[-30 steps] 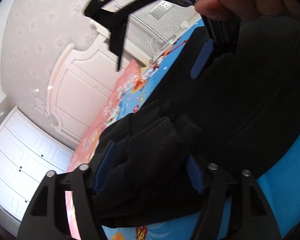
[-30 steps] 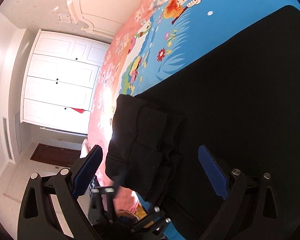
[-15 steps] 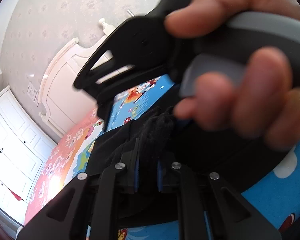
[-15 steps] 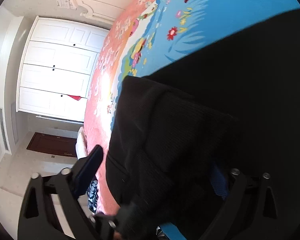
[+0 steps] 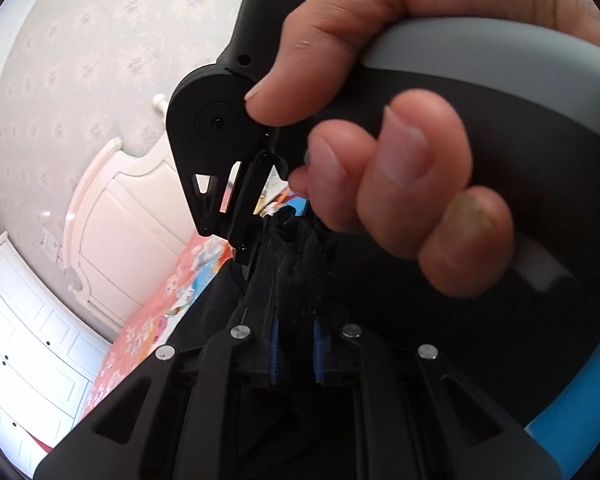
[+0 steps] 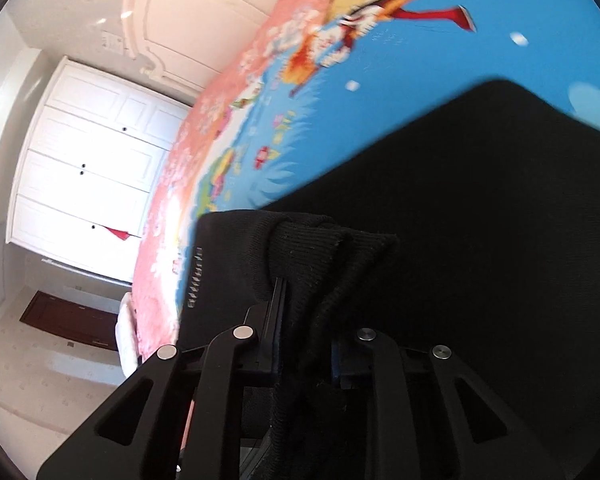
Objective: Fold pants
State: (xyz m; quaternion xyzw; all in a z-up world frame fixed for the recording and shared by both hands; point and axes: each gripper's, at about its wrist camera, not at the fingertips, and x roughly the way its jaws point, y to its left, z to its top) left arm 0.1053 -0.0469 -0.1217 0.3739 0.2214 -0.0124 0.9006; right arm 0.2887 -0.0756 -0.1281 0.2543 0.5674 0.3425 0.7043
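- Since a second ago: both grippers gone from standing wide around the black pants to pinching bunched fabric; person's right hand [image 5: 400, 132], then only at the upper edge of the left wrist view, now filling most of it.
- Left gripper [image 5: 294, 354]: clenched, grasping a gathered fold of the pants [image 5: 296, 264] between its blue pads [image 5: 274, 350]; fabric rising in a ridge between the fingers.
- Right gripper [image 6: 306, 354]: jaws closing, with a ribbed edge of the pants [image 6: 332, 248] between them and pressed by the pads; cloth draping down past the fingers toward the lens.
- Right gripper, seen from the left wrist view [image 5: 220, 152]: black housing and grey handle wrapped by the person's fingers, its tip meeting the same bunch of fabric just ahead of the left gripper.
- Pants, remainder: lying spread flat over the blue cartoon-print bedspread [image 6: 380, 92], taking up the right side of the right wrist view.
- Bedspread border: running pink with a floral print [image 6: 204, 132] along the bed's far edge.
- Headboard [image 5: 132, 216]: standing white and curved against the pale patterned wall [image 5: 80, 80].
- Wardrobe [image 6: 80, 168]: standing white, panelled, with small dark knobs, beyond the bed.
- Floor beside the bed: showing a dark brown mat [image 6: 68, 320].
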